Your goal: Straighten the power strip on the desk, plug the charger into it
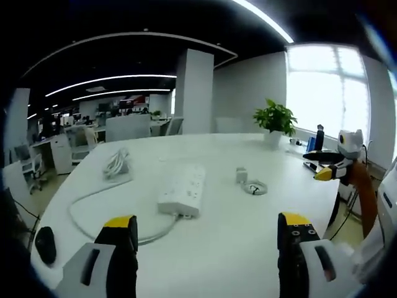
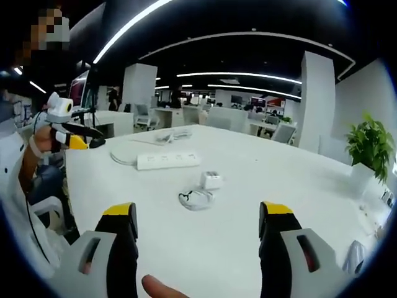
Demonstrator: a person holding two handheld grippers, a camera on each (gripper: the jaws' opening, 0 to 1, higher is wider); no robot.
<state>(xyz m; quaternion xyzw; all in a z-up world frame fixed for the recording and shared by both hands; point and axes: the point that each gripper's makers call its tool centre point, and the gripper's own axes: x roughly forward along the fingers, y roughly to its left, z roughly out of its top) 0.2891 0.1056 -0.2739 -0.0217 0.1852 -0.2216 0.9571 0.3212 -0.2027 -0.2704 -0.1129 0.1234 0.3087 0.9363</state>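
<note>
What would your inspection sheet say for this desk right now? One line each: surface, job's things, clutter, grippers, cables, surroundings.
Surface: white desk, mostly bare.
Job's things: power strip lying askew, nothing plugged in; charger standing apart from it.
Clutter: potted plant; black mouse near the edge.
Grippers: left hand-held gripper open, holding nothing; right hand-held gripper open, holding nothing.
Cables: strip's cord looping across the desk; small coiled cable beside the charger.
Surroundings: open office, window, pillar.
</note>
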